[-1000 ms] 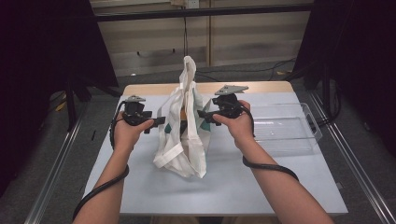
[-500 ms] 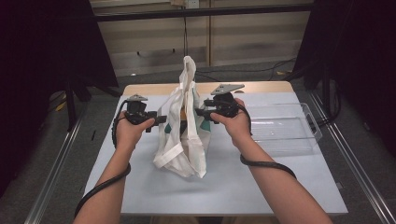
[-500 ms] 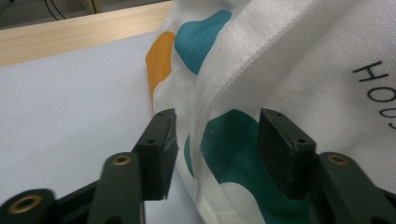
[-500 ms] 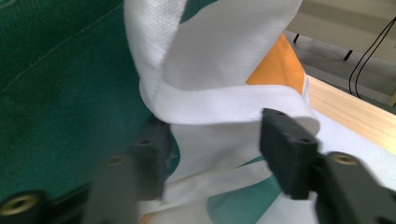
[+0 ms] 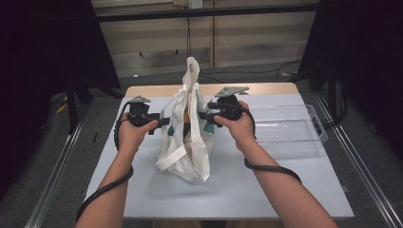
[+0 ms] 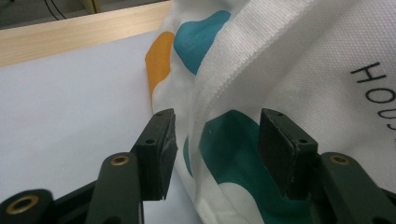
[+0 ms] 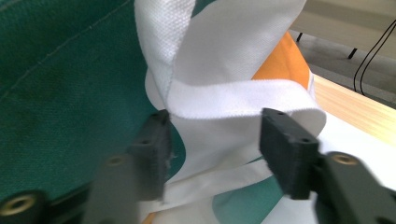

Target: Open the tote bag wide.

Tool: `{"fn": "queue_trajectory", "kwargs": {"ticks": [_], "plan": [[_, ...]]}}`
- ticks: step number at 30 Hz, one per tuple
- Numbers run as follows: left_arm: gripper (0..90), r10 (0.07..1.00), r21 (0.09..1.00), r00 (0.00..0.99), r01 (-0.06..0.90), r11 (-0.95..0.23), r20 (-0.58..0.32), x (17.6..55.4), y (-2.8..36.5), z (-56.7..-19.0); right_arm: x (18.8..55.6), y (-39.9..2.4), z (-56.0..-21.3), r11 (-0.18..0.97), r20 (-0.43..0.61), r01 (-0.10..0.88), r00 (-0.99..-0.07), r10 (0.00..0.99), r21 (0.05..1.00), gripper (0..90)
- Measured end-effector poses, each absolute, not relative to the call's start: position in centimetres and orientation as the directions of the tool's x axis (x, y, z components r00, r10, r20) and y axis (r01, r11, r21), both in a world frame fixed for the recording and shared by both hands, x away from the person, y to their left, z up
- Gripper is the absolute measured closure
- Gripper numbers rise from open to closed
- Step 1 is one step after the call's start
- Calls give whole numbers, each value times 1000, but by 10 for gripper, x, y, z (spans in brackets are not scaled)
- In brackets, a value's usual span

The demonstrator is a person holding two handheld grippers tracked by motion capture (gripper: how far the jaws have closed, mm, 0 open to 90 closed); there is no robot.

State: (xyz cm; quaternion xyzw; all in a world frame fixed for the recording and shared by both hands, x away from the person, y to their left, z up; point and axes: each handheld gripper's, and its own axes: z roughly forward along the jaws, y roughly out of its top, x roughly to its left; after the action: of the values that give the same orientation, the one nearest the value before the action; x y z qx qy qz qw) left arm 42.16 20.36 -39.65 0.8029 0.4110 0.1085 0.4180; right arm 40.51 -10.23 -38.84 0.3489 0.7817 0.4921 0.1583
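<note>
Now both hands are working at a white cloth bag (image 5: 186, 130) with teal and orange patches, which is standing crumpled at the middle of the counter (image 5: 142, 190), its handles rising above it. The left gripper (image 5: 164, 121) is coming at the bag from its left side and the right gripper (image 5: 203, 115) from its right, each level with the upper part of the cloth.

Compared with a second ago, the hands are sitting in the same spots, but the fingers have been busy: both pairs narrowed and have just been opening again a little. In the left gripper view the fingers (image 6: 161, 140) are standing half open with a seamed edge of the bag between them, the pads not pressing on it. In the right gripper view the fingers (image 7: 285, 144) are likewise half open around a white strap, again not clamped.

So neither side is holding the bag yet. This looks like a regrasp, each hand hunting for a better bite on the cloth before spreading the opening. A clear tray (image 5: 290, 128) is waiting to the right.
</note>
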Motion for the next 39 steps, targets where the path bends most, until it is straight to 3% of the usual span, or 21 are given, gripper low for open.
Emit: {"fn": "queue_trajectory", "kwargs": {"ticks": [4,14,16,21,25,31,39], "plan": [[454,752,759,636,572,-312,-170,421,203,-396,404,-102,-385,268,83,384,-691,718,884,309],[477,743,749,647,576,-328,-172,422,201,-397,411,-100,-383,294,48,364,-696,717,884,318],[497,746,755,645,570,-324,-167,424,200,-396,414,-100,-385,281,64,363,-703,708,888,393],[600,735,764,662,549,-340,-148,426,199,-391,417,-96,-388,283,69,345,-733,677,895,719],[682,735,768,664,539,-345,-136,426,198,-391,417,-90,-387,269,105,361,-748,655,893,876],[875,748,759,649,556,-339,-141,426,200,-392,415,-92,-390,246,156,416,-726,670,875,895],[882,797,741,579,608,-283,-171,427,215,-400,417,-115,-403,191,239,518,-650,721,834,896]]}}
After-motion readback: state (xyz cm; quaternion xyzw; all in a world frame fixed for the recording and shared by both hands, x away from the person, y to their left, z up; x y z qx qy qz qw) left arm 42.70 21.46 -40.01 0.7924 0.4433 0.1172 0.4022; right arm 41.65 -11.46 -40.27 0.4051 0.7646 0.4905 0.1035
